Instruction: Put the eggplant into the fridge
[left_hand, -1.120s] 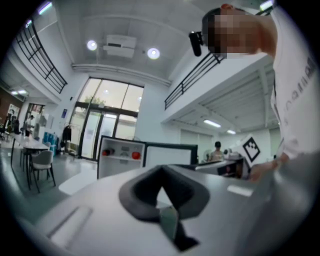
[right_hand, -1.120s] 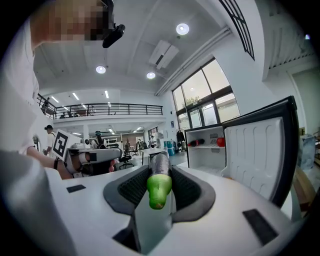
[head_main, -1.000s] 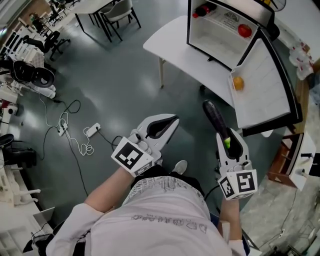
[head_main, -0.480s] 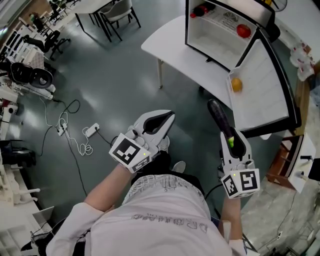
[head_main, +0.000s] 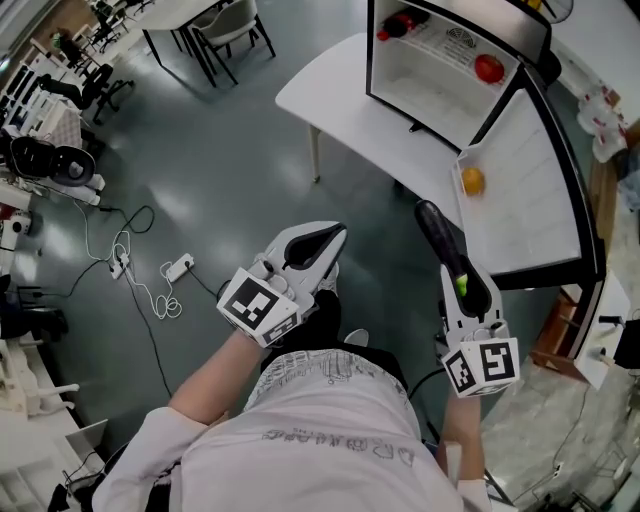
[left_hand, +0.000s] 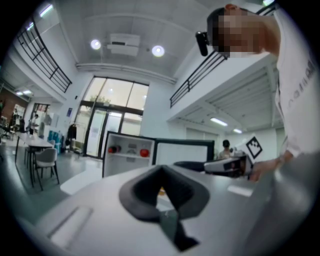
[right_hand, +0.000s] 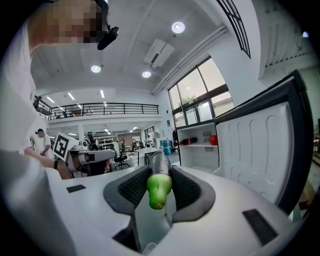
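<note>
My right gripper (head_main: 462, 283) is clamped on the eggplant (head_main: 438, 232). The pads press its green stem end, and the jaws stand fairly wide around it. The eggplant is long, dark purple and glossy. Its body sticks out past my fingertips, in the air at centre right of the head view, near the open door (head_main: 540, 190) of the fridge (head_main: 372, 60) on the white counter (head_main: 335, 95). My left gripper (head_main: 338, 236) has its jaws together at the tips, with nothing in them.

In the right gripper view the green end faces the camera and hides most of the dark body. The fridge's top is cut off at the upper edge. A red thing (head_main: 489, 67) on its shelf and an orange one (head_main: 472, 181) in the door are too small to name.
</note>
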